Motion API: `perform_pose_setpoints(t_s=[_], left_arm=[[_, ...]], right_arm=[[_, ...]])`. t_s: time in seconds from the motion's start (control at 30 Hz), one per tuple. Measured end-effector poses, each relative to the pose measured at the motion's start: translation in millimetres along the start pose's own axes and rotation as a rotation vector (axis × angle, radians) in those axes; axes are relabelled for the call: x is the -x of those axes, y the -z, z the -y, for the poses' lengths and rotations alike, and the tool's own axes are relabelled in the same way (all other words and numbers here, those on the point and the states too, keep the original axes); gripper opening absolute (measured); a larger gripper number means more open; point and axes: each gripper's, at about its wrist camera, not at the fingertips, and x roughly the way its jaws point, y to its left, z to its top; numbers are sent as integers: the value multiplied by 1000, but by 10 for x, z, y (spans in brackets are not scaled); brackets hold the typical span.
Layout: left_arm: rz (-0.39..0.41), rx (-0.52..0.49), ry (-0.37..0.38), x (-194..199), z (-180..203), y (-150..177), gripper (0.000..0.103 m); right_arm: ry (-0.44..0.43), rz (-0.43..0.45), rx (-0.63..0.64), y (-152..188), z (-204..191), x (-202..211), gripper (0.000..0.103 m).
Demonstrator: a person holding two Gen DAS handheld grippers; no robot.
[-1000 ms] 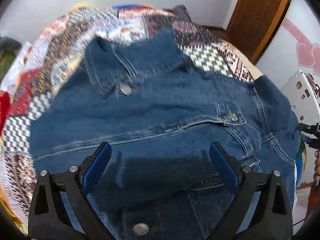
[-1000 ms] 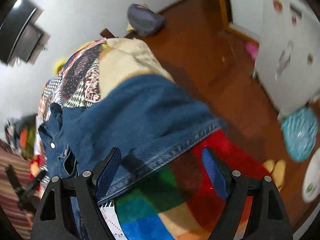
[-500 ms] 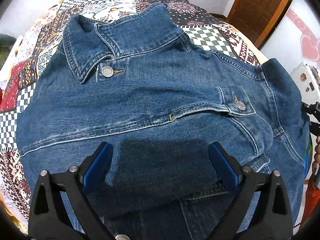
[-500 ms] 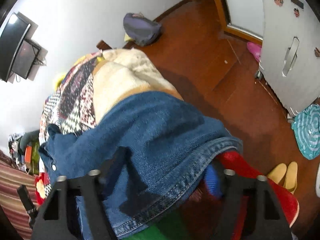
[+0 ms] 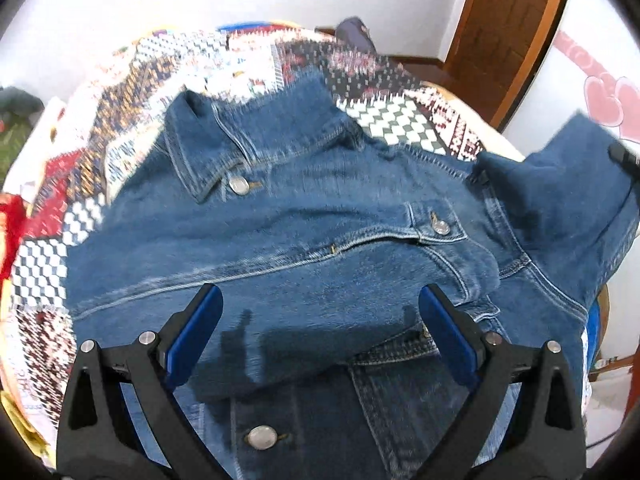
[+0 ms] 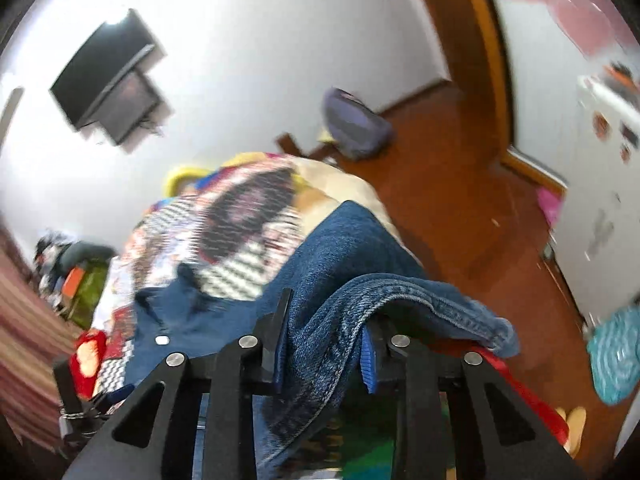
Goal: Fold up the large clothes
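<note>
A blue denim jacket point(image 5: 320, 220) lies front up on the bed, collar at the far side, metal buttons showing. My left gripper point(image 5: 320, 294) hovers open just above its lower front, nothing between the blue pads. At the right, the jacket's sleeve point(image 5: 568, 184) is raised off the bed. In the right wrist view my right gripper point(image 6: 326, 320) has its jaws closing, with the stitched cuff of the jacket point(image 6: 352, 248) pinched between the pads and draped over the right finger.
A patchwork quilt point(image 5: 240, 64) covers the bed. Beyond it are a brown door point(image 5: 508, 28), wooden floor point(image 6: 460, 200), a grey backpack point(image 6: 356, 124), a wall-mounted TV point(image 6: 108, 84) and a white cabinet point(image 6: 600, 200). A teal bag point(image 6: 616, 352) lies on the floor.
My right gripper went from wide open to pinching the jacket's cuff and has lifted it off the bed. My left gripper stayed open and drew back slightly from the jacket.
</note>
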Motion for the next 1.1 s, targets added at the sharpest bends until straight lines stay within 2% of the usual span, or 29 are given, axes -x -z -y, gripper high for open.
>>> perform_pose_setpoints(t_s=[0.13, 0.3, 0.37, 0.47, 0.53, 0.6, 0.77, 0.97, 1.1], left_arm=[[61, -28, -46, 232, -22, 26, 99], [118, -28, -55, 505, -122, 86, 99], [139, -24, -63, 603, -181, 115, 99], [168, -17, -103, 751, -297, 178, 99], [178, -5, -110, 806, -366, 216, 99], [184, 16, -114, 877, -464, 267, 99], [185, 57, -133, 955, -651, 395, 100], [155, 108, -121, 918, -792, 536, 100], [131, 116, -119, 863, -780, 578, 100]], right_arm=[[-86, 30, 104, -77, -565, 97, 24], [-187, 15, 189, -53, -1257, -6, 21], [-234, -18, 206, 0, -1527, -136, 18], [-287, -98, 225, 168, -1894, -394, 17], [-321, -177, 238, 352, -2101, -617, 17], [-320, -255, 271, 608, -2293, -834, 17], [-318, -431, 339, 1239, -2454, -1147, 17], [-229, -631, 463, 1862, -2402, -1331, 18], [-204, -657, 530, 1993, -2311, -1252, 18]])
